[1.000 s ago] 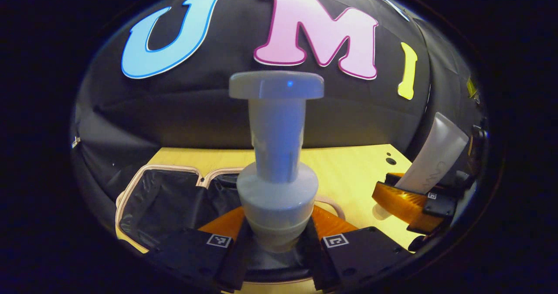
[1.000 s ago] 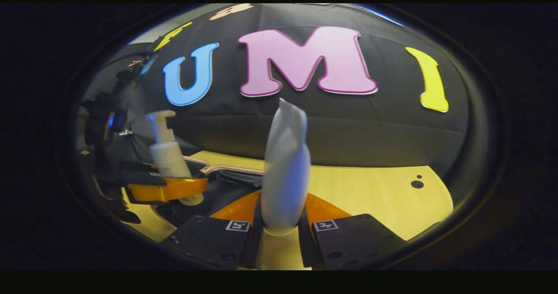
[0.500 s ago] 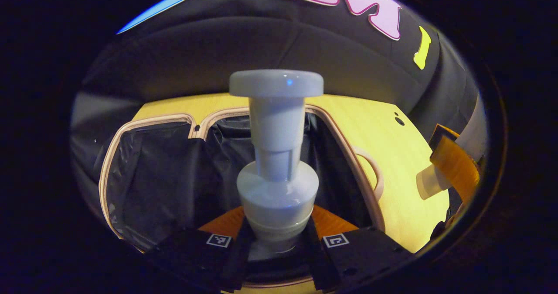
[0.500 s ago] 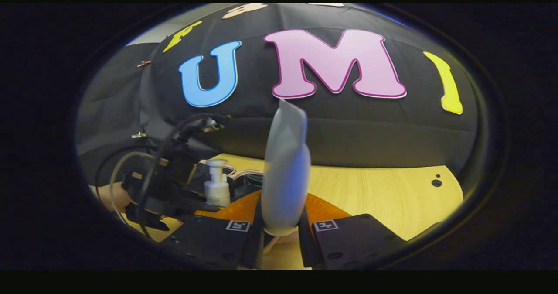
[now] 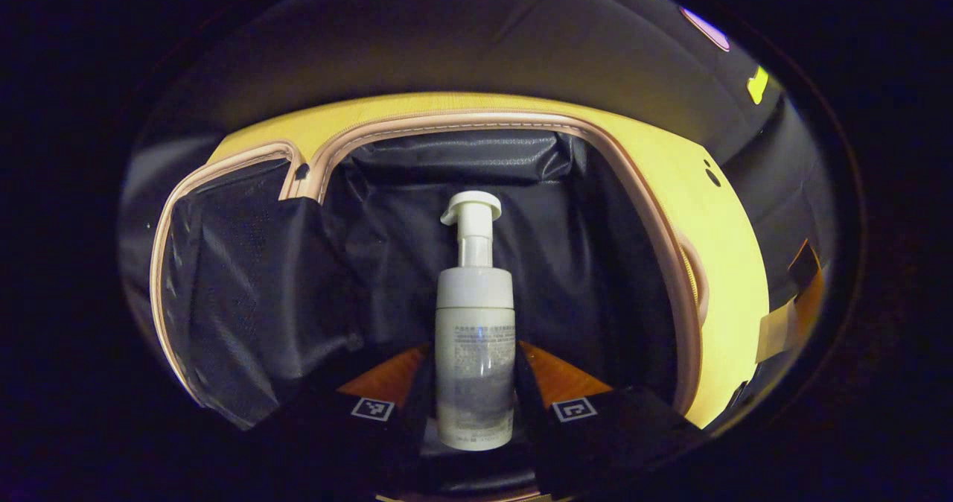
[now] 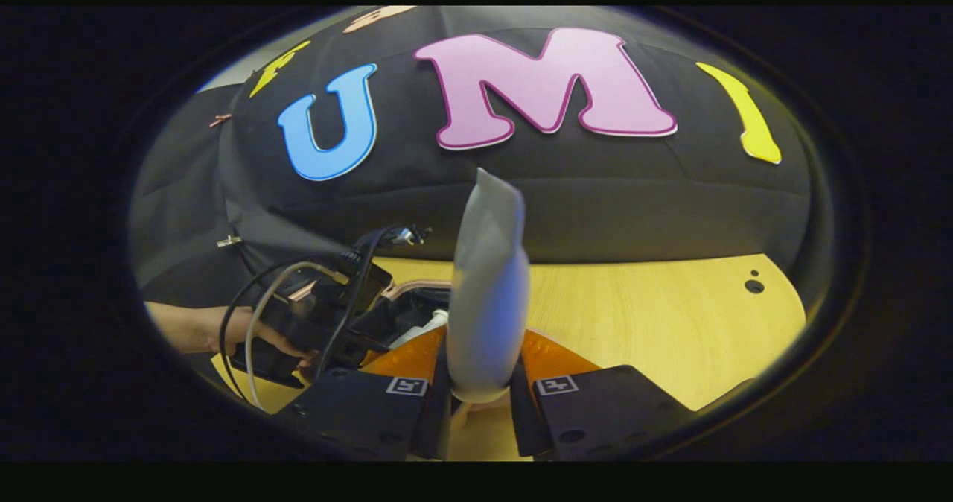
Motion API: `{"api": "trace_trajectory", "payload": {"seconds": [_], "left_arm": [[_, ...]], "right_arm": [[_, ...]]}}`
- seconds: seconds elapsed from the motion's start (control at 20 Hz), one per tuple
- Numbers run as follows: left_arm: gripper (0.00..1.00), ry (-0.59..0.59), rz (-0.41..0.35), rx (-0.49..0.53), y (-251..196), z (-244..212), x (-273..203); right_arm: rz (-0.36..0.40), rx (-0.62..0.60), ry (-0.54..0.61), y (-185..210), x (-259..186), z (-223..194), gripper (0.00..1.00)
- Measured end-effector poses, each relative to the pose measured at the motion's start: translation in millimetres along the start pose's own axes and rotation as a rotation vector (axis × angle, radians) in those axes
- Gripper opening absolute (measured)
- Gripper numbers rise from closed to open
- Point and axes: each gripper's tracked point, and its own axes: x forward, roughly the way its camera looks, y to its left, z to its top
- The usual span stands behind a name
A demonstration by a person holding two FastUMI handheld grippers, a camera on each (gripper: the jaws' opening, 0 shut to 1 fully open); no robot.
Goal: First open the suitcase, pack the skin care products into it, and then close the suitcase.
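A white pump bottle (image 5: 475, 316) lies lengthwise over the black lining of the open suitcase (image 5: 655, 211), pump head pointing away. My left gripper (image 5: 475, 368) is shut on its body, one orange finger on each side. In the right gripper view, my right gripper (image 6: 480, 372) is shut on a white tube (image 6: 488, 278) that stands upright over the wooden table. To its left there, the left gripper (image 6: 320, 323) reaches down into the suitcase (image 6: 406, 312), held by a hand (image 6: 193, 328).
The suitcase lies flat on a light wooden table (image 6: 633, 316), its netted lid half (image 5: 223, 293) folded out to the left. An orange finger of the right gripper (image 5: 793, 316) shows at the right edge. The booth's black cloth wall stands behind the table.
My left gripper tilted down and lowered the pump bottle into the suitcase, where the bottle now lies flat. The right gripper barely moved, still holding the tube.
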Motion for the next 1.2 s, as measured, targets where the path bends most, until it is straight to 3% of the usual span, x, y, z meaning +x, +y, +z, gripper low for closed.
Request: {"api": "trace_trajectory", "payload": {"seconds": [0.1, 0.25, 0.4, 0.6, 0.7, 0.85, 0.9, 1.0, 1.05, 1.2], "left_arm": [[0.61, -0.072, 0.012, -0.026, 3, 10, -15], [0.82, -0.252, 0.029, -0.04, 10, 36, -69], [0.93, -0.398, 0.045, -0.023, 19, 50, -131], [0.94, -0.515, 0.042, 0.075, 18, 44, -205], [0.94, -0.571, 0.005, 0.037, 16, 43, -238], [0.94, -0.64, -0.061, -0.053, 22, 37, -280], [0.94, -0.658, -0.053, -0.086, 32, 33, -290], [0.94, -0.687, -0.013, -0.15, 60, 24, -302], [0.94, -0.702, 0.003, -0.173, 74, 17, -306], [0.94, -0.696, 0.081, -0.213, 121, -5, -306]], "right_arm": [[0.004, 0.009, 0.03, 6, 7, -8, 0.37], [0.003, -0.009, 0.05, 16, 22, -12, 0.37], [0.023, -0.022, 0.137, 30, 42, -31, 0.37], [-0.008, 0.025, 0.285, 33, 70, -64, 0.37], [-0.049, 0.025, 0.39, 27, 80, -86, 0.38], [-0.097, 0.009, 0.438, 25, 94, -93, 0.37], [-0.116, 0.017, 0.467, 26, 98, -101, 0.44], [-0.137, 0.046, 0.536, 31, 105, -116, 0.31], [-0.168, 0.037, 0.564, 27, 108, -122, 0.38], [-0.214, 0.022, 0.545, 21, 109, -120, 0.42]]}}
